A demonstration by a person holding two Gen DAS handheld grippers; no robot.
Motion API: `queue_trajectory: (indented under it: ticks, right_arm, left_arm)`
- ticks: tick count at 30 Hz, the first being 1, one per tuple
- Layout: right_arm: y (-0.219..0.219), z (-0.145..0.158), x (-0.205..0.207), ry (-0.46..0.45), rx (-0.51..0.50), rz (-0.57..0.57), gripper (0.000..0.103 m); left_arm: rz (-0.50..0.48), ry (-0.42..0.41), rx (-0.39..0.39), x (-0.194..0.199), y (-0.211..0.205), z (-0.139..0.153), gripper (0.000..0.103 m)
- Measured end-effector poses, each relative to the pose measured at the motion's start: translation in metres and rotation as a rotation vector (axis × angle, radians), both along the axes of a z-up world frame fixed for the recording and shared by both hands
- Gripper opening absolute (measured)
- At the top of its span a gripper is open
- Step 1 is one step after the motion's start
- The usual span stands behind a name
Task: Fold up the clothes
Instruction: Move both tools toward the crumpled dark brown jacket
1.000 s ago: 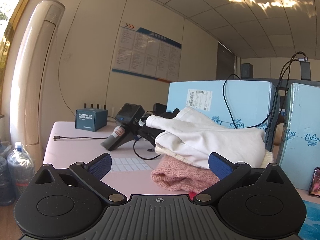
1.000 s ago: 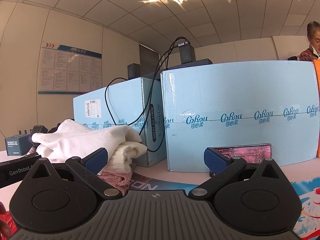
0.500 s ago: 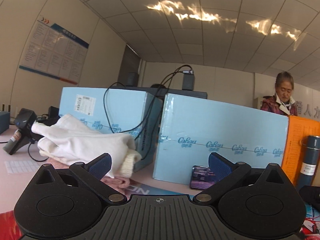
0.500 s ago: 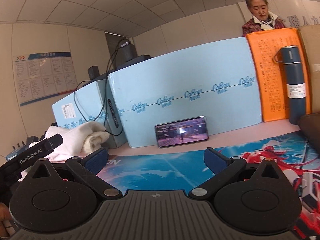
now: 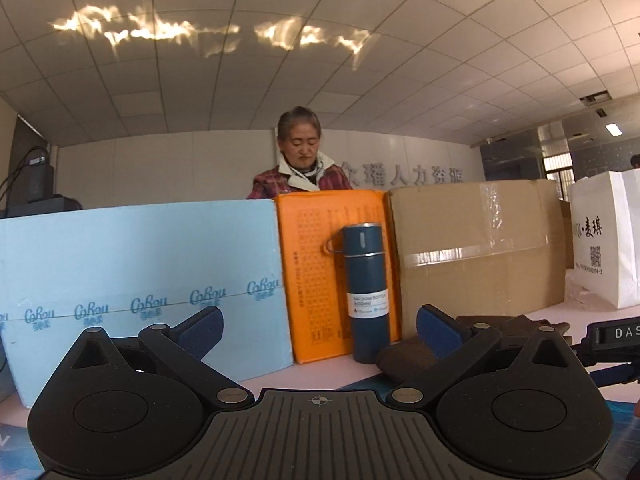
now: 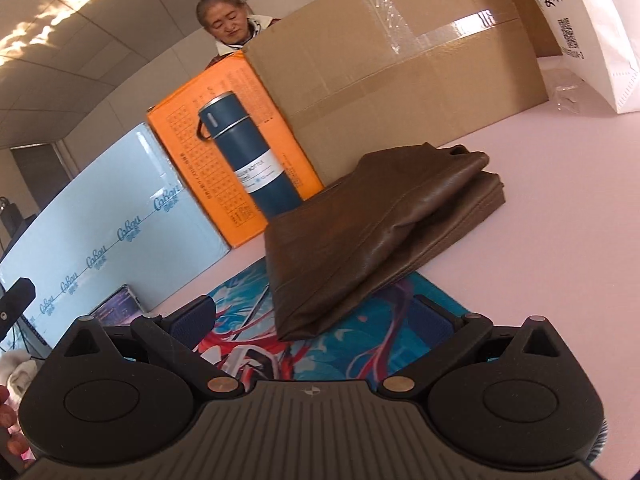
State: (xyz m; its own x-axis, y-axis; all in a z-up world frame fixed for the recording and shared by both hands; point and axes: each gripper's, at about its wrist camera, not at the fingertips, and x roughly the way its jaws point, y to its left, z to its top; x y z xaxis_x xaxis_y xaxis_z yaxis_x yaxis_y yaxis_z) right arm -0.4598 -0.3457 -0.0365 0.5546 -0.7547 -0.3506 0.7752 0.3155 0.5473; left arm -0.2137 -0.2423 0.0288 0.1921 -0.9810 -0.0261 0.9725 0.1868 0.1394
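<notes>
A folded dark brown leather garment (image 6: pixel 372 232) lies on the pink table, its near end on a colourful printed mat (image 6: pixel 360 344). My right gripper (image 6: pixel 316 324) is open and empty, just short of the garment's near edge. My left gripper (image 5: pixel 320 328) is open and empty, held level; the brown garment (image 5: pixel 404 356) shows low behind its right finger. A bit of white clothing (image 6: pixel 18 374) shows at the far left of the right wrist view.
A blue vacuum bottle (image 5: pixel 366 292) stands before an orange box (image 5: pixel 312 272). A light blue box (image 5: pixel 136 288) stands on the left, a taped cardboard box (image 5: pixel 480 256) on the right, then a white bag (image 5: pixel 604 240). A woman (image 5: pixel 300 160) stands behind. A phone (image 6: pixel 116 306) leans against the blue box.
Both grippers have swung right, away from the white and pink clothes pile. The right gripper has tilted down toward the brown garment. Both stay open.
</notes>
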Motion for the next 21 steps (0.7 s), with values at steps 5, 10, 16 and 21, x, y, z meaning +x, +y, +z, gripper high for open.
queue_trajectory:
  ticks: [5, 10, 16, 21]
  right_arm:
    - [-0.037, -0.003, -0.028, -0.118, 0.054, -0.060, 0.103]
    - [-0.070, -0.008, -0.041, -0.217, 0.083, -0.094, 0.103]
    - [-0.073, -0.019, -0.055, -0.295, 0.128, -0.096, 0.103]
    - [-0.070, -0.023, -0.061, -0.303, 0.112, -0.096, 0.103]
  left_arm:
    - [-0.085, -0.076, 0.080, -0.035, -0.044, -0.006, 0.103]
    - [-0.203, -0.221, 0.183, -0.072, -0.076, -0.019, 0.103]
    - [-0.356, -0.394, 0.282, -0.124, -0.117, -0.048, 0.103]
    - [-0.357, -0.453, 0.333, -0.149, -0.140, -0.068, 0.103]
